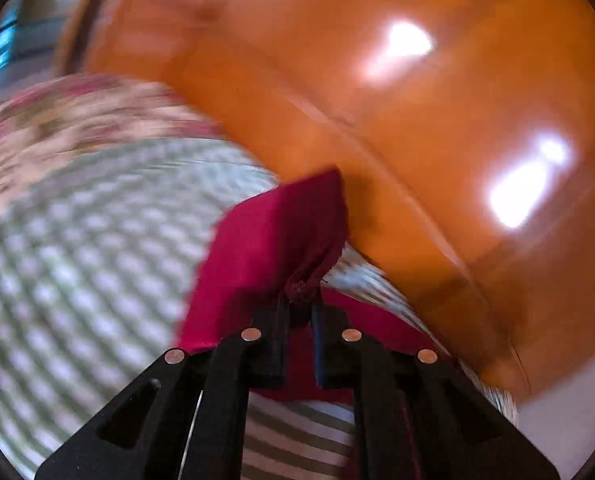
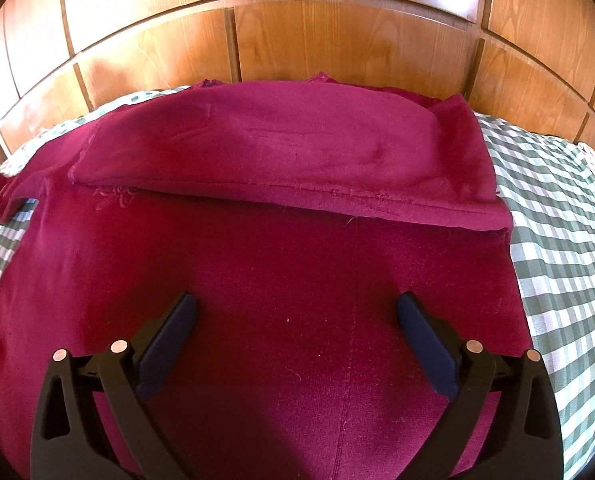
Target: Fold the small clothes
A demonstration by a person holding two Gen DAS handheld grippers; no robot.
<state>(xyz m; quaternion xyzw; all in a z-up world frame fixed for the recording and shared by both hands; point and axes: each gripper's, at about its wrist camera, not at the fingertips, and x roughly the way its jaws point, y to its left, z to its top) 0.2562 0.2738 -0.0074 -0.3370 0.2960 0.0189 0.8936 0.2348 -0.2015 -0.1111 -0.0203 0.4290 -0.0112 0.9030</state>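
left gripper (image 1: pixel 300 304) pinching garment (image 2: pixel 257 280), right gripper (image 2: pixel 297 312) spread

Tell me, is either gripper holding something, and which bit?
The left gripper pinches a bunched edge of the dark red cloth. The right gripper is open above it, holding nothing.

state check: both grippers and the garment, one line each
left gripper: shut on a bunched corner of the red garment, lifted off the bed.
right gripper: open, over the garment, holding nothing.
red garment: spread on the checked bedsheet, far edge folded over.
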